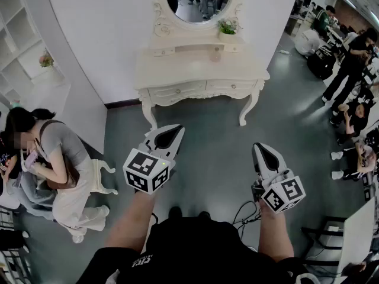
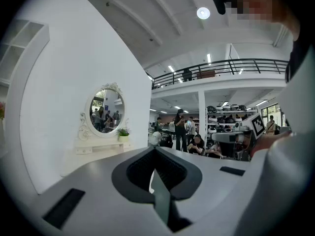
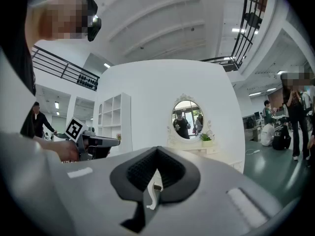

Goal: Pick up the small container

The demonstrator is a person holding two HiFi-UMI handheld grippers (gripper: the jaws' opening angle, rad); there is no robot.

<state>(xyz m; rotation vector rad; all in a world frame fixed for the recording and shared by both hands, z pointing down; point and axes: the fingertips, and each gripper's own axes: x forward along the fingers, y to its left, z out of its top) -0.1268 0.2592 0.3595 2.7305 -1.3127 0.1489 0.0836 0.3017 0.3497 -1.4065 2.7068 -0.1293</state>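
Observation:
A small pale container (image 1: 216, 54) stands on top of the cream dressing table (image 1: 177, 70), below the oval mirror (image 1: 198, 2). Both grippers hover over the grey floor well short of the table. My left gripper (image 1: 176, 130) is shut with nothing in it, jaws pointing at the table. My right gripper (image 1: 259, 148) is also shut and empty. In the left gripper view the shut jaws of the left gripper (image 2: 155, 173) face the dressing table (image 2: 98, 149). The right gripper view shows the right gripper (image 3: 156, 173) shut, with the table (image 3: 197, 149) straight ahead. The container is too small to make out in either gripper view.
A potted plant (image 1: 227, 27) sits on the table's upper shelf. A person (image 1: 59, 158) sits by a white stool (image 1: 102, 179) at the left. White shelving (image 1: 23, 34) lines the left wall. Several people (image 1: 352, 64) stand at the right. Cables (image 1: 243, 215) lie on the floor.

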